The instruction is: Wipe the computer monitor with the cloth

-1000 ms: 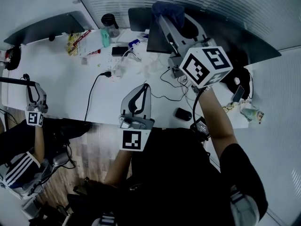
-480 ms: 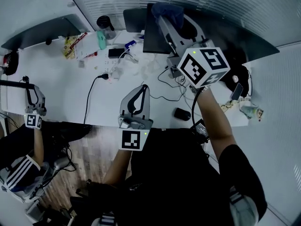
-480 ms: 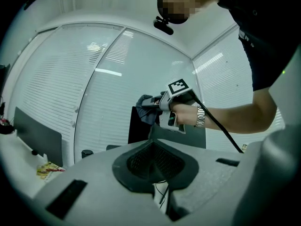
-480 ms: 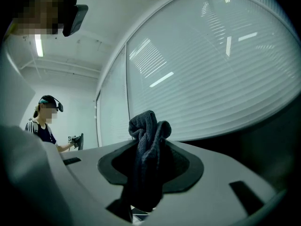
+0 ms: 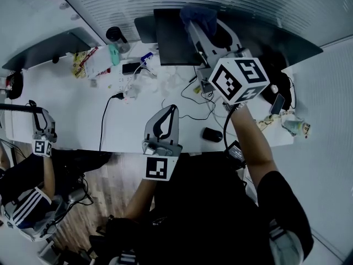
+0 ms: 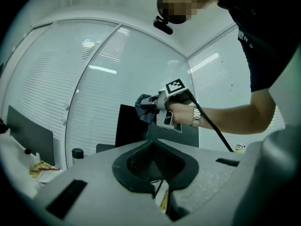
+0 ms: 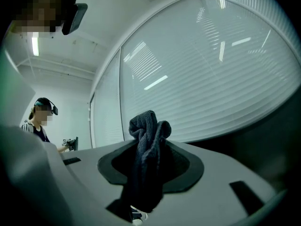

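Right gripper (image 5: 193,24) is clamped on the dark blue cloth (image 7: 146,164). The cloth bunches up between its jaws and sits at the upper right corner of the black monitor (image 5: 172,43), which stands at the far edge of the white desk (image 5: 77,109); I can't tell from here whether cloth actually touches screen. Left gripper (image 5: 169,112) hangs over the desk's near edge, well apart from the monitor, jaws pressed together with nothing between them.
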`<state>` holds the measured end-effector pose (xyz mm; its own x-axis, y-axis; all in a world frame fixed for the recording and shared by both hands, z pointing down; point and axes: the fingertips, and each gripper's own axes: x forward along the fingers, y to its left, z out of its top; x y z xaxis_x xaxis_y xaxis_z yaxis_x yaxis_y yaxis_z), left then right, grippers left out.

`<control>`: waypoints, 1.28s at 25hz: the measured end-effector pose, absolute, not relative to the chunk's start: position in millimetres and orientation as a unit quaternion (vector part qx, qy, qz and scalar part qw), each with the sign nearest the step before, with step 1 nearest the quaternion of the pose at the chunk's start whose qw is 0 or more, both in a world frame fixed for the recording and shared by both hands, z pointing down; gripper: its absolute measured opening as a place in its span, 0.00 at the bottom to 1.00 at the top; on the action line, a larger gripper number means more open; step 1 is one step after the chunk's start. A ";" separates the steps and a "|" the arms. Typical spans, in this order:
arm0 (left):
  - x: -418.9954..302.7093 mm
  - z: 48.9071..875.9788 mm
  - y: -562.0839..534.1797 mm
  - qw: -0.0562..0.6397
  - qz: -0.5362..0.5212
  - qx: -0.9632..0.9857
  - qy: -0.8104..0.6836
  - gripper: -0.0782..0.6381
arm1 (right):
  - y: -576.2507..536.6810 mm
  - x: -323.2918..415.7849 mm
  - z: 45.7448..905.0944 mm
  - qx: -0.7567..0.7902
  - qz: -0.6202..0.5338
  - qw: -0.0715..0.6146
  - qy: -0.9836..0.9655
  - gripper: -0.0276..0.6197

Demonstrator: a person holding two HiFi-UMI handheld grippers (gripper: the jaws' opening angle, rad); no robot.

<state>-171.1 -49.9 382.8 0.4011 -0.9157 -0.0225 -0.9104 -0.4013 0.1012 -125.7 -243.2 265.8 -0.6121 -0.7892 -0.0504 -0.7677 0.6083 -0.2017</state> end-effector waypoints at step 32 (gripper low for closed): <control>-41.0 375.8 -57.1 0.036 -0.030 0.839 -0.543 0.12 | -264.0 19.7 271.2 -0.460 -0.094 0.067 0.880 0.27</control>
<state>-41.0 -57.1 375.8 0.4088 -0.9126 -0.0112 -0.9082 -0.4080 0.0937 19.7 -264.0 271.2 -0.5672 -0.8230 -0.0321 -0.7978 0.5587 -0.2268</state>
